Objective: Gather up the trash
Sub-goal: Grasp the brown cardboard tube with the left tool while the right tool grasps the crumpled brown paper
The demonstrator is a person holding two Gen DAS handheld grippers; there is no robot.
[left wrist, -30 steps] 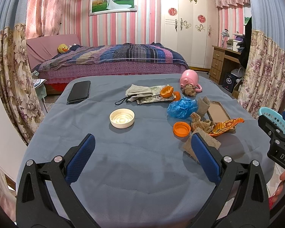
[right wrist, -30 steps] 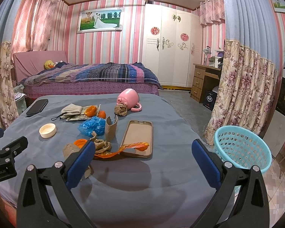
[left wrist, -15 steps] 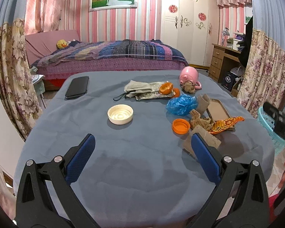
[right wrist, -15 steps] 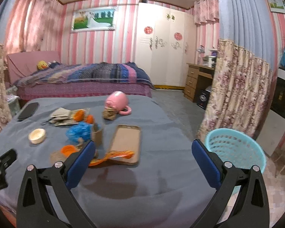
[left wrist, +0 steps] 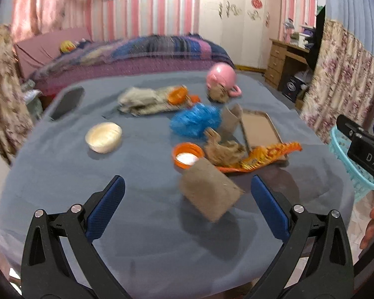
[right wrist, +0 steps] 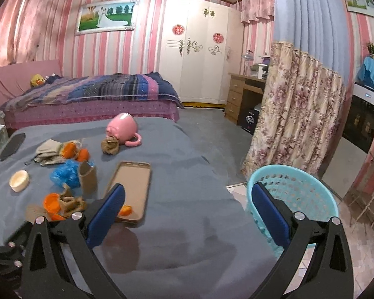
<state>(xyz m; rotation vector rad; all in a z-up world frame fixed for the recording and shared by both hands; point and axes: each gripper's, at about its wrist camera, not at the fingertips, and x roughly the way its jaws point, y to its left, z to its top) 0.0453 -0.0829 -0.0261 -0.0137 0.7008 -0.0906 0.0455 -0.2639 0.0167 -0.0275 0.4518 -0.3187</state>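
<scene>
Trash lies on the grey-blue table (left wrist: 62,174): a brown cardboard piece (left wrist: 209,194), an orange cap (left wrist: 187,155), crumpled brown paper (left wrist: 223,149), an orange wrapper (left wrist: 264,155), a blue plastic bag (left wrist: 195,120) and a cardboard tube (left wrist: 230,122). My left gripper (left wrist: 187,206) is open and empty, just short of the cardboard piece. My right gripper (right wrist: 187,216) is open and empty over the table's right edge, its right finger in front of the turquoise basket (right wrist: 299,189). The cap (right wrist: 51,202), bag (right wrist: 64,174) and tube (right wrist: 88,178) show in the right wrist view.
A pink mug (left wrist: 222,78) lies on its side by a paper ball (left wrist: 218,94). A white lid (left wrist: 103,137), a phone case (left wrist: 260,130), a black phone (left wrist: 67,102), a cloth (left wrist: 137,98) and orange peel (left wrist: 177,94) are also on the table. The basket (left wrist: 349,164) stands on the floor to the right.
My left gripper has moved forward and right toward the cardboard piece; its view is blurred. My right gripper has swung right toward the basket.
</scene>
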